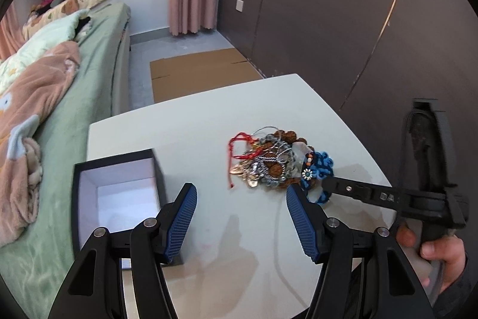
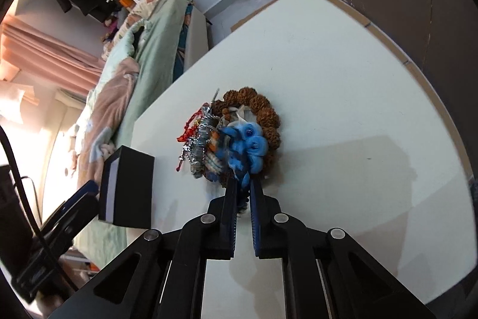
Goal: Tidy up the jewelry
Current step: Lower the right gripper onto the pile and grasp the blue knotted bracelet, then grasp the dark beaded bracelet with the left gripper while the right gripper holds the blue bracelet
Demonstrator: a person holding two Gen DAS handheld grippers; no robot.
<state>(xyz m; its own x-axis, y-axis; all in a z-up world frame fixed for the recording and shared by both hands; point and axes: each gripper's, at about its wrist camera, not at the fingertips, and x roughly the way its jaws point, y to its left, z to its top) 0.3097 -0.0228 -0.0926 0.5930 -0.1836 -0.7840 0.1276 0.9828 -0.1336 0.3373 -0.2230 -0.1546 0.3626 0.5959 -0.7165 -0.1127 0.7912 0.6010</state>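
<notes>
Right gripper point(image 2: 243, 184), jaws nearly closed on blue knotted bracelet point(image 2: 248, 145) at near edge of jewelry pile point(image 2: 227, 133) on white table point(image 2: 343, 79). Grip contact blurred, prob. pinched. Black box point(image 2: 128, 190) left of pile, apart.

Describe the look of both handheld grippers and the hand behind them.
Left gripper: black linkage arms, silver pivot bolts, ribbed blue finger pads. Right gripper: the same build, with raised lettering on its black finger. A bare hand with a dark sleeve grips its black handle.
</notes>
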